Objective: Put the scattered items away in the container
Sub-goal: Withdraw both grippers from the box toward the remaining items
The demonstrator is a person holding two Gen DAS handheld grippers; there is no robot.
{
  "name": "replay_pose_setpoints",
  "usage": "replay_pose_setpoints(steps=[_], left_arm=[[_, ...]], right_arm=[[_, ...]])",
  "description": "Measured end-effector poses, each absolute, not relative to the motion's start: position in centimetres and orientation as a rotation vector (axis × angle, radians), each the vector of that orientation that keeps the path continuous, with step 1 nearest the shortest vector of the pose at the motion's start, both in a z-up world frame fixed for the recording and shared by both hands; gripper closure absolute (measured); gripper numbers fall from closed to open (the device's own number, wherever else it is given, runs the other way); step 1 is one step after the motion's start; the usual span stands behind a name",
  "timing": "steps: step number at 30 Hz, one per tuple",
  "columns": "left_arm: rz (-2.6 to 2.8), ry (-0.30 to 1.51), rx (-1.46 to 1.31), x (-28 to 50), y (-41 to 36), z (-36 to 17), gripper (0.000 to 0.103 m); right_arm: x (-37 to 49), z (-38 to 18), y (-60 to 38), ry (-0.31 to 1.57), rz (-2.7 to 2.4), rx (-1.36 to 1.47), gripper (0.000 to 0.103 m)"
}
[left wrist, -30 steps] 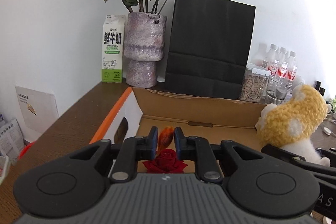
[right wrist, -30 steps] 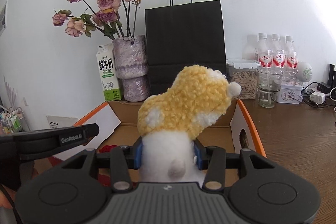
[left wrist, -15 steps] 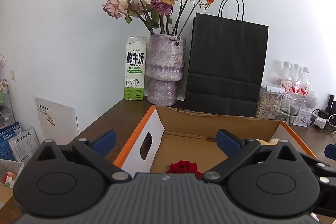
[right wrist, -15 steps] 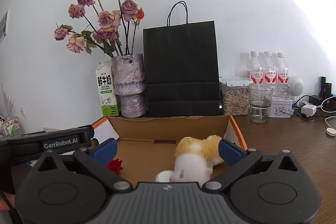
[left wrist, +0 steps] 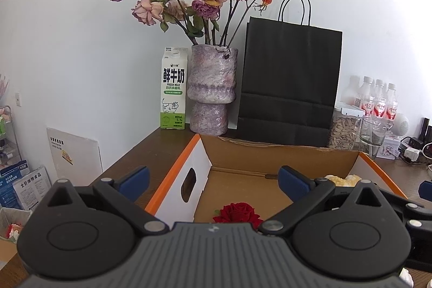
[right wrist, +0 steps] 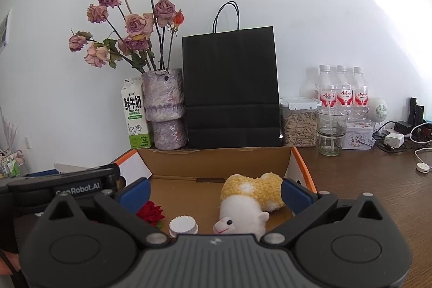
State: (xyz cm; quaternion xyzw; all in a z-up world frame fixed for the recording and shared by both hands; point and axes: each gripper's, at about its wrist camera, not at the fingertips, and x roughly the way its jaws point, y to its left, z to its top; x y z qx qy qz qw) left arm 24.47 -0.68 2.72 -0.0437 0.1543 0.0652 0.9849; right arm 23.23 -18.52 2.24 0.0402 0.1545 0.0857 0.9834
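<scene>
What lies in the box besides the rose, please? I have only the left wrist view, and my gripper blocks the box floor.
Observer: A plush sheep lies on its side right of the rose.
Operator: Thank you. Is anything else in there?
Observer: Yes, a white ribbed cap sits between the rose and the sheep.
Operator: Is the right gripper holding the sheep?
Observer: No, the right gripper is open, its pads clear of the sheep.
</scene>
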Motion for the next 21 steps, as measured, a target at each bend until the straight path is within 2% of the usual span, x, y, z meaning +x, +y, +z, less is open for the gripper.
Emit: replay_pose_setpoints(steps=[21], left_arm=[[0.085, 0.303, -0.105, 20.4, -0.1, 5.6, 0.000]], right_arm=[[19.5, 5.1, -18.7, 0.273, 0.190, 0.046, 0.000]])
